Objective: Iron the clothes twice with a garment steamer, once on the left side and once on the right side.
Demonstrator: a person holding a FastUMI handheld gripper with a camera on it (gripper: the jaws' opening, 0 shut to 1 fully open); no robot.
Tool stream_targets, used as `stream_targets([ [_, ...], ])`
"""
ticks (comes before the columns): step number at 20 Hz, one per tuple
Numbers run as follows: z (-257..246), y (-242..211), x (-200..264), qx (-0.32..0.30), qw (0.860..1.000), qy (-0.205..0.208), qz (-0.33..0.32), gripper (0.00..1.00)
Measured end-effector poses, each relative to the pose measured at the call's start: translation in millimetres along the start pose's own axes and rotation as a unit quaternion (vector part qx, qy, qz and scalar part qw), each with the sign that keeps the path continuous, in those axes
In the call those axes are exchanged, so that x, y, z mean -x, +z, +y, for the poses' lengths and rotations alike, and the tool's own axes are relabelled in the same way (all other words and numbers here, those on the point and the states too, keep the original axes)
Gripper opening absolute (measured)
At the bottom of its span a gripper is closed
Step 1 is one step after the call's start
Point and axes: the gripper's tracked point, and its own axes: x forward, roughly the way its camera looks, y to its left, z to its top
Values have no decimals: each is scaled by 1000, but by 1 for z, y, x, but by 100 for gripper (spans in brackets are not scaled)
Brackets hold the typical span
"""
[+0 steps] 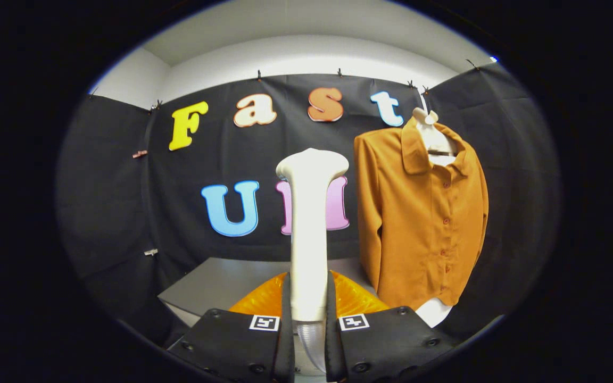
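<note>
An orange-brown shirt (423, 213), buttoned up, hung on a pale hanger (430, 125) against the booth's black wall, beyond the gripper (309, 314) and to its right. A grey table (216, 284) stood below, to the shirt's left. The white garment steamer (309, 229) stood upright between the jaws, which were closed on its handle, its head level with the shirt's chest.

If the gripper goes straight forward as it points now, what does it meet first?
The gripper, shut on the steamer, points at the black wall left of the shirt. Probably the steamer's head meets that wall first; depth is unclear.
</note>
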Motion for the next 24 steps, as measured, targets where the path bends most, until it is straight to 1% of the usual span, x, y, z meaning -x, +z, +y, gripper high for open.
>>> stream_targets([
  [2,-15,16,15,7,999,8,-30,26],
  [5,-49,28,30,14,998,4,-59,26],
  [10,-112,27,29,13,997,-3,-80,26],
  [16,-166,17,4,20,996,-17,-91,25],
  [24,-201,-16,-48,16,997,-37,-68,26],
])
